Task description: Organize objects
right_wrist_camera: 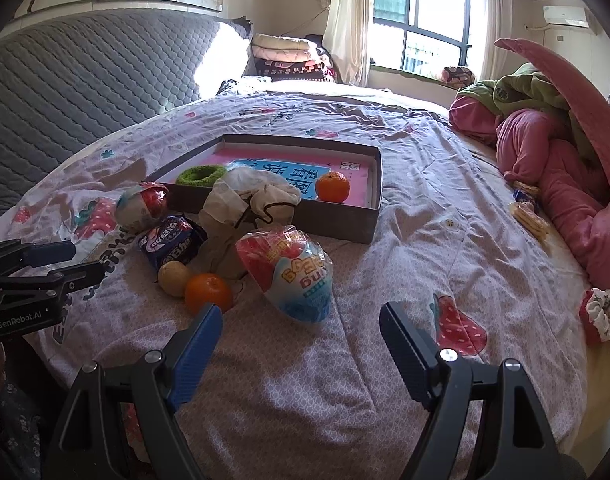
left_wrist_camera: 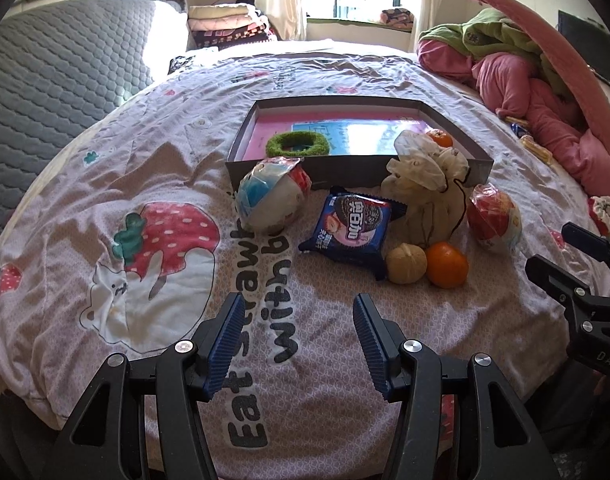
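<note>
Both tongs hang empty over a strawberry-print bed [left_wrist_camera: 145, 152], the left tongs [left_wrist_camera: 297, 344] and right tongs [right_wrist_camera: 301, 344] each spread wide at the bottom of their frames. At frame centre a shallow box [left_wrist_camera: 445, 168] already holds a green ring [left_wrist_camera: 297, 145] and one orange [right_wrist_camera: 333, 187], evidently the collecting place. Just before it lie a biscuit packet [left_wrist_camera: 351, 228], a drawstring pouch [left_wrist_camera: 429, 204], a walnut [left_wrist_camera: 405, 263], a second orange [left_wrist_camera: 447, 265] and two wrapped toy eggs [right_wrist_camera: 293, 276] (one nearest the right tongs, likely next).
</note>
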`<state>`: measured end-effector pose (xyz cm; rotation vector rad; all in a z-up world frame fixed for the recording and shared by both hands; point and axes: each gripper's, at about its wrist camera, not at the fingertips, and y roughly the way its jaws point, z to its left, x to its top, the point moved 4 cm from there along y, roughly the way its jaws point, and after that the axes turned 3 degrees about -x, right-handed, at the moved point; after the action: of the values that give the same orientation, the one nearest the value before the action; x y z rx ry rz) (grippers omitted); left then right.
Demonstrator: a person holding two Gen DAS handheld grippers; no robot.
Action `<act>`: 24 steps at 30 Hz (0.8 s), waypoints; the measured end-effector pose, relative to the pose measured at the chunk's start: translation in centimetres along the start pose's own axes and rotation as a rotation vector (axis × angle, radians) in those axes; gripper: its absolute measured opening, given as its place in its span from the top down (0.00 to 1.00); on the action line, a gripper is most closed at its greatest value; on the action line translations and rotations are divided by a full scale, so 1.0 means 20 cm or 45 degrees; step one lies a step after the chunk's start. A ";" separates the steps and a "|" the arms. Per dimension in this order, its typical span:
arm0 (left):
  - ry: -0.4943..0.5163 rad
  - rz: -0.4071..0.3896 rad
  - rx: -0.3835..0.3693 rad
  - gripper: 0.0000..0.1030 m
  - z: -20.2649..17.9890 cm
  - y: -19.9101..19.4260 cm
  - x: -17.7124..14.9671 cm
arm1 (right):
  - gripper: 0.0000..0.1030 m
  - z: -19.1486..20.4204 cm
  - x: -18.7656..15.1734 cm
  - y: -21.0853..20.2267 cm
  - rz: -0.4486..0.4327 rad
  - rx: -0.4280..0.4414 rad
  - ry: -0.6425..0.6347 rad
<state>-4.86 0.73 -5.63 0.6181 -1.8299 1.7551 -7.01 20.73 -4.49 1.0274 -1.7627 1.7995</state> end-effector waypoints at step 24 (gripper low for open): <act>-0.079 -0.011 0.029 0.44 0.14 0.07 0.03 | 0.22 0.00 -0.01 0.06 0.044 -0.013 0.019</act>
<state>-6.42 -1.96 -6.32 0.6960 -1.8482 1.7715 -7.80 20.71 -5.37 0.9826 -1.7891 1.8122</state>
